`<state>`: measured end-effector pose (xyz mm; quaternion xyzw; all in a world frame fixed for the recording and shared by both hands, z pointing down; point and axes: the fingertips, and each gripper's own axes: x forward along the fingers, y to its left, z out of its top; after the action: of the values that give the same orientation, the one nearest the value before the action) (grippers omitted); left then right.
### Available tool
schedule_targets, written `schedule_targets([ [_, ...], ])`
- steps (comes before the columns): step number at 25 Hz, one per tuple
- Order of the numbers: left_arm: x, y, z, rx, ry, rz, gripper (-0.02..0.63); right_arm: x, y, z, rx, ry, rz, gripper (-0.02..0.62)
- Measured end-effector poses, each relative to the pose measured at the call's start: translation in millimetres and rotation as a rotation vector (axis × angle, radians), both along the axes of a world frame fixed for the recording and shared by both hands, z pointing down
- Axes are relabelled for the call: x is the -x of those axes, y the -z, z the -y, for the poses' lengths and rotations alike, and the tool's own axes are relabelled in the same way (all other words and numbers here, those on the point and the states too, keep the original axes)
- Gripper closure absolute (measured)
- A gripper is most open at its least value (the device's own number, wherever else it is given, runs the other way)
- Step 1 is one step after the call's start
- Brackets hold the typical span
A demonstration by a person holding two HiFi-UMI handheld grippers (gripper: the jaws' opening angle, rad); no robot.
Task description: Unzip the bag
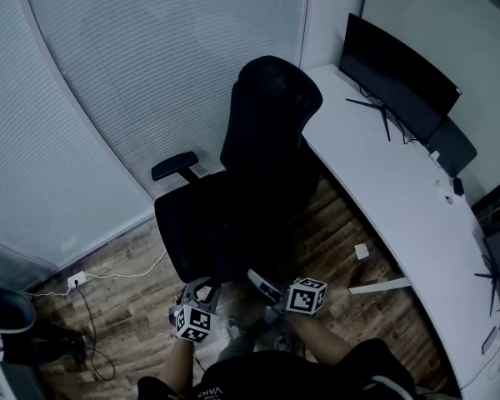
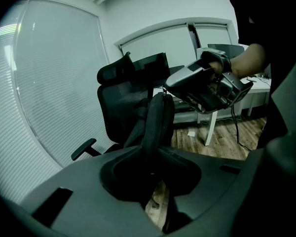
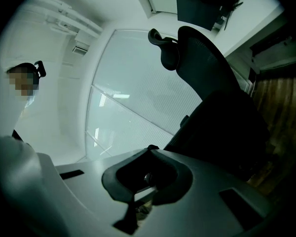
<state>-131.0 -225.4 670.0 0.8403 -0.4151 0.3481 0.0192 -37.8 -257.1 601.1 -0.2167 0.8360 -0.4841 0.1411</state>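
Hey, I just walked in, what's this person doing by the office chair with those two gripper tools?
A person faces a black office chair beside a white desk, with a handheld gripper in each hand. The left gripper is clamped on a black strap-like piece of fabric, probably part of the bag. The right gripper is shut close beside it. Something small glints at its pads, maybe the zipper pull, but it is too small to tell. How far the zip is open can't be seen.
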Motion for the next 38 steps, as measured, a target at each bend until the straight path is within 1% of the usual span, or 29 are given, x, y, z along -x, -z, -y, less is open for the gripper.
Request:
schedule_targets([
  [4,-0.7,0.9,2.0,0.004,0.01,-0.007,0.512,-13.6,0.8,11.6,-0.007,-0.035,-0.014,0.551],
  [13,0.0,0.4,1.1,0.021,0.028,-0.033,0.512,-43.3,0.9,41.4,0.008,-0.141,-0.008,0.551],
  [18,0.6,-0.6,2.2,0.02,0.028,-0.035,0.512,-59.2,-0.6,55.8,0.01,-0.185,-0.028,0.551],
  [22,-2.6,-0.3,-0.9,0.031,0.032,-0.051,0.512,-79.6,-7.5,71.9,0.027,-0.248,-0.039,0.551],
  [25,-3.1,-0.8,-1.9,0.035,0.029,-0.046,0.512,-89.6,-10.2,82.2,0.033,-0.266,-0.053,0.551],
  [29,-5.2,2.2,-1.2,0.041,0.031,-0.062,0.514,-97.5,-15.5,93.6,0.062,-0.3,-0.042,0.551],
  [38,-9.0,-4.8,-4.9,0.061,0.03,-0.061,0.514,-118.5,-41.4,109.9,0.138,-0.375,-0.051,0.551],
])
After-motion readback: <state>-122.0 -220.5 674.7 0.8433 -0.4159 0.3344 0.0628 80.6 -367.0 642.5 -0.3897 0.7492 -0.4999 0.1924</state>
